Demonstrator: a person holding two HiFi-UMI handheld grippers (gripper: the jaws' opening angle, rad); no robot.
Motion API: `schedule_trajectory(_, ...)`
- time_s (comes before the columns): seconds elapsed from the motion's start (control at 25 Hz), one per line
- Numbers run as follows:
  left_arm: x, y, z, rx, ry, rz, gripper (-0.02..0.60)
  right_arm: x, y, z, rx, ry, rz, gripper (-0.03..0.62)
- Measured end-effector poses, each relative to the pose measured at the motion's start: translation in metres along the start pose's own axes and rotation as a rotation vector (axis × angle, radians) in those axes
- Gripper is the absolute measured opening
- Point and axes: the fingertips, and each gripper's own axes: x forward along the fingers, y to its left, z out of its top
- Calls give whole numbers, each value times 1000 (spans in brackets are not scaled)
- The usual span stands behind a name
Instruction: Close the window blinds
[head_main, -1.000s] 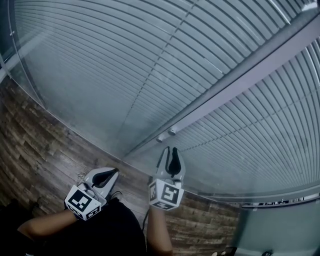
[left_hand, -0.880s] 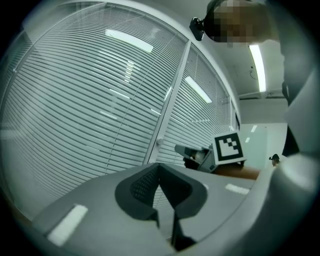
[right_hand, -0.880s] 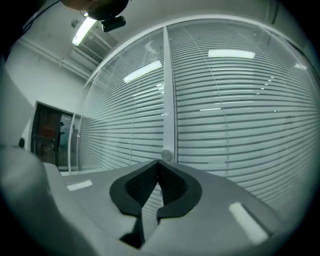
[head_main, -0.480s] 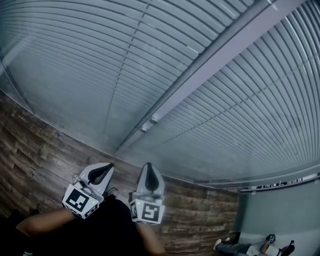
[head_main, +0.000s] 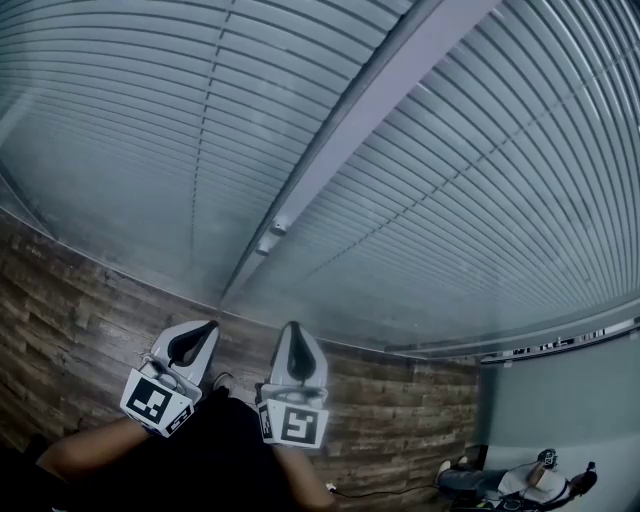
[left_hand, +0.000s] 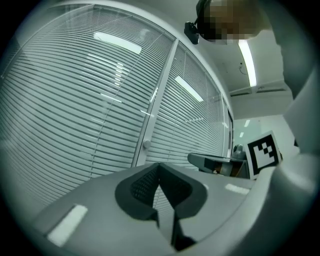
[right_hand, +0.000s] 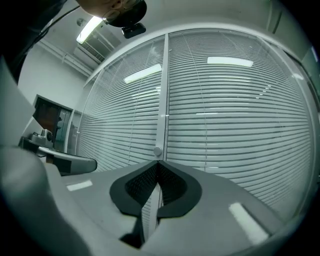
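1. Since a second ago the right gripper (head_main: 293, 328) has dropped from just under the knobs (head_main: 271, 236) to the lower middle of the head view; its tongs, parted then, are now pressed together with nothing between them.
2. Window blinds (head_main: 150, 120) fill the upper and middle part of the head view, from the left edge to the right; their slats run in close rows across both panes; in the right gripper view long bright ceiling lights reflect on them.
3. Between the two panes a pale post (head_main: 400, 70) runs from the top right of centre down toward the lower middle.
4. Along the bottom a brown wood-plank floor (head_main: 70, 310) lies under the blinds; at the lower right corner a person (head_main: 510, 482) is partly in view.
5. At the lower left, the left gripper (head_main: 208, 328) points at the blinds; its tongs meet at the tips and pinch nothing; it is just beside the right gripper and apart from the blinds.
6. Each gripper carries a marker cube (head_main: 155, 402) at its near end.
7. Both knobs sit on the post, above the two grippers and apart from them.
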Motion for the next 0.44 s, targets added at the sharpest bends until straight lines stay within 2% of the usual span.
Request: schedule_trajectory(0.44, 19, -3, 3, 10, 8, 41, 2, 6, -15, 15, -30, -56, 17, 0)
